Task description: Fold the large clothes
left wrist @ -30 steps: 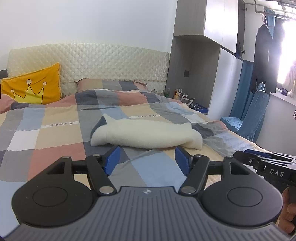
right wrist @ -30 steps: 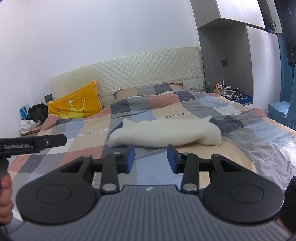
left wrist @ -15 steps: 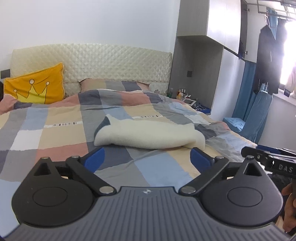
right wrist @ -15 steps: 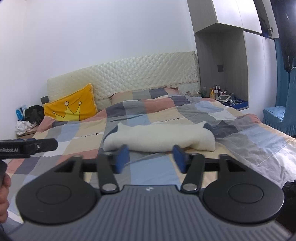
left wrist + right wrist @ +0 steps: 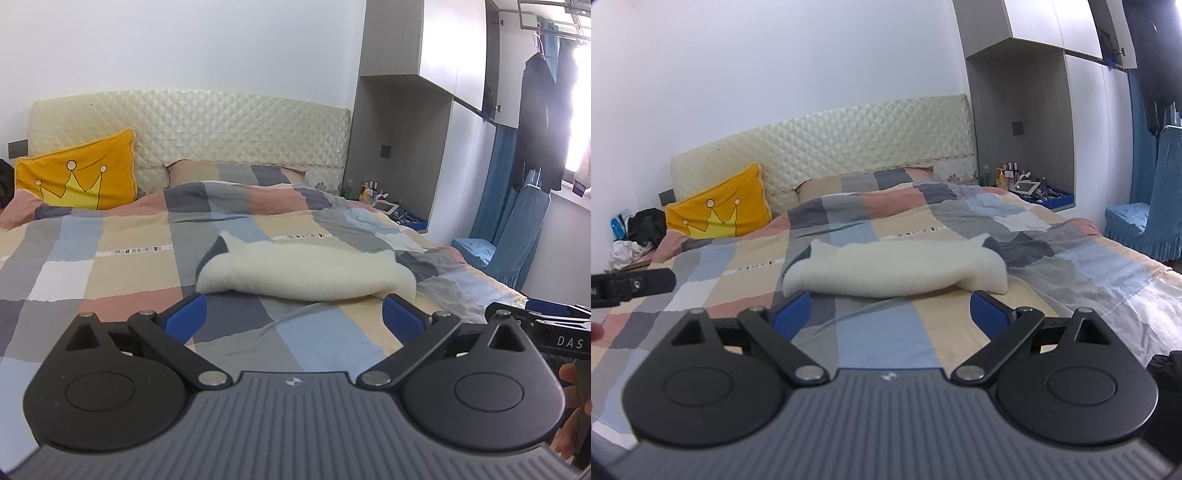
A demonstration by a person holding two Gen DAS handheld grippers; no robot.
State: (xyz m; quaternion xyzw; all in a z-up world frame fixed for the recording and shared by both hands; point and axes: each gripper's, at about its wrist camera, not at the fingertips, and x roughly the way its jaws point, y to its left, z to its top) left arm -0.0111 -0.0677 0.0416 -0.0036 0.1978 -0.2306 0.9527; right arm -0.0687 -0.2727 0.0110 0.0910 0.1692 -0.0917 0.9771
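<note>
Where visible: garment (image 5: 303, 273) on bed (image 5: 110, 266)

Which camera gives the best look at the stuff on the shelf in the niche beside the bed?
The right wrist view: the bottles, a tablet-like screen and a blue tray show clearly in the niche. The left wrist view shows the same bottles and screen smaller, and the checked quilt partly hides them.

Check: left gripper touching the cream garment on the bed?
Apart. Left wrist view: the left gripper has empty, wide-spread jaws, and a strip of checked quilt shows between its blue pads and the cream garment.
</note>
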